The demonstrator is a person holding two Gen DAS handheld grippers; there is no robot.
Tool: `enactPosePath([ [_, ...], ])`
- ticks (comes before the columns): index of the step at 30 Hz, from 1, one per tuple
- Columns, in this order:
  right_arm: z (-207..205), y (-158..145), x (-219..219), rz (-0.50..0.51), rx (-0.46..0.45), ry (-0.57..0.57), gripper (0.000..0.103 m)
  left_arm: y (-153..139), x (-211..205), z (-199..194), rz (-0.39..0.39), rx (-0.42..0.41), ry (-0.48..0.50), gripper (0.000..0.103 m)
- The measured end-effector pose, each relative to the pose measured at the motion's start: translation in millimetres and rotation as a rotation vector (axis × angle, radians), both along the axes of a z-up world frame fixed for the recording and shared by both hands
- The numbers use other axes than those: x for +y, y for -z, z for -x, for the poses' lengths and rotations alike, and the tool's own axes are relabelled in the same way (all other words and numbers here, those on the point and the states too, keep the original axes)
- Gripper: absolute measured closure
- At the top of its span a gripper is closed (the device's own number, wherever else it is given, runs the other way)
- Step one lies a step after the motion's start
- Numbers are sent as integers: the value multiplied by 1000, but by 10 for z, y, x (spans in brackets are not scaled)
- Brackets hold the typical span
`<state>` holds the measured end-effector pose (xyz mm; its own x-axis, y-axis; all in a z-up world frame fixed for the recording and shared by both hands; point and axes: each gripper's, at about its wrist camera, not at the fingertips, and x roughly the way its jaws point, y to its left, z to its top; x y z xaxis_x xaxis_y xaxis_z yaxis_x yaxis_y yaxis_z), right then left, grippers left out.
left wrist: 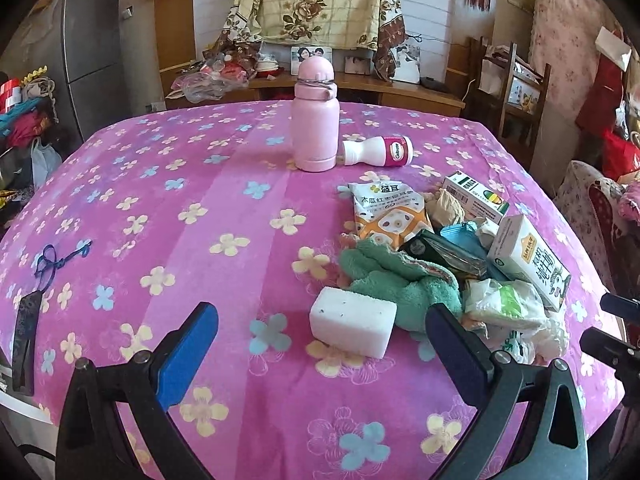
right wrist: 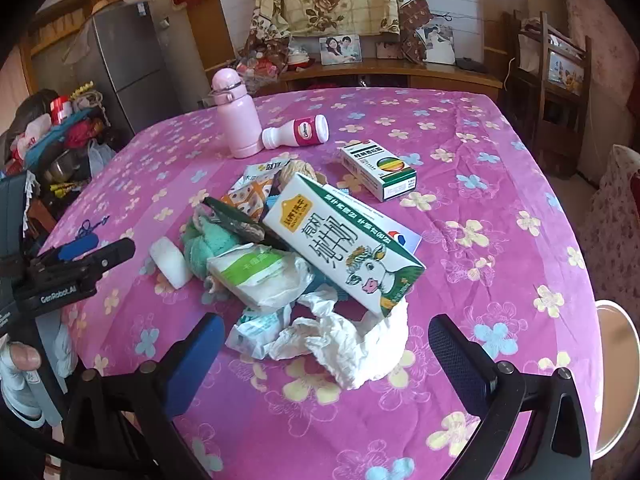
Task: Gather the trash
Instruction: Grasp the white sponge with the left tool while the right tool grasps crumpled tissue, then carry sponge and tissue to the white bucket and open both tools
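A heap of trash lies on the pink flowered tablecloth [left wrist: 160, 208]: a milk carton [right wrist: 344, 248], crumpled white tissue [right wrist: 344, 344], a plastic wrapper pack [right wrist: 256, 272], a snack packet [left wrist: 388, 208], a green cloth [left wrist: 400, 280], a white sponge block [left wrist: 352, 326] and a green-white medicine box [right wrist: 378, 168]. My left gripper [left wrist: 320, 344] is open and empty, just short of the sponge block. My right gripper [right wrist: 326, 354] is open and empty, its fingers either side of the tissue. The left gripper also shows in the right wrist view [right wrist: 80, 260].
A pink flask [left wrist: 314, 120] stands upright at the table's far side, with a small white bottle [left wrist: 378, 151] lying beside it. A purple key tag [left wrist: 48, 264] lies at the left. A fridge [left wrist: 92, 56], a wooden sideboard and chairs [right wrist: 560, 80] surround the table.
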<state>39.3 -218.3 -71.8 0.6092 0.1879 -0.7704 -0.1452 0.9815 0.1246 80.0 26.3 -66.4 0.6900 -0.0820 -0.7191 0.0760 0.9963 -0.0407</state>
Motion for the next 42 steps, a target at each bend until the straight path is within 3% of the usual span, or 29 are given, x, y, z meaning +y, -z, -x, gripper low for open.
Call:
enactPosePath([
  [12,147,92,52,21,32,12,0,12,127,45,5,2,75,0],
  [15,210,166,34,40,27,12,0,74,159,70,-10,39,121,0],
  [28,150,335,-192,-54,28,40,2,306,-134,-280,13,107,151,0],
  [29,120,358,-196,-52,29,37,4,337,-164,-310,1,113,153,0],
  [31,43,411,-194,-67,47,24,26,390,-199,-366,-4,123,153,4],
  [32,12,442,-194,-75,56,17,31,413,-207,-397,3,131,154,9],
  [34,-71,533,-199,-85,83,12,37,463,-220,-452,19,160,163,32],
  [35,-89,567,-203,-86,88,13,38,475,-221,-460,36,169,172,37],
  [37,-94,599,-213,-62,73,20,62,462,-236,-433,29,163,172,47],
  [40,-28,583,-295,-130,73,8,78,416,-230,-350,16,152,174,54],
  [42,72,540,-328,-138,68,-9,79,369,-191,-275,25,151,171,55],
])
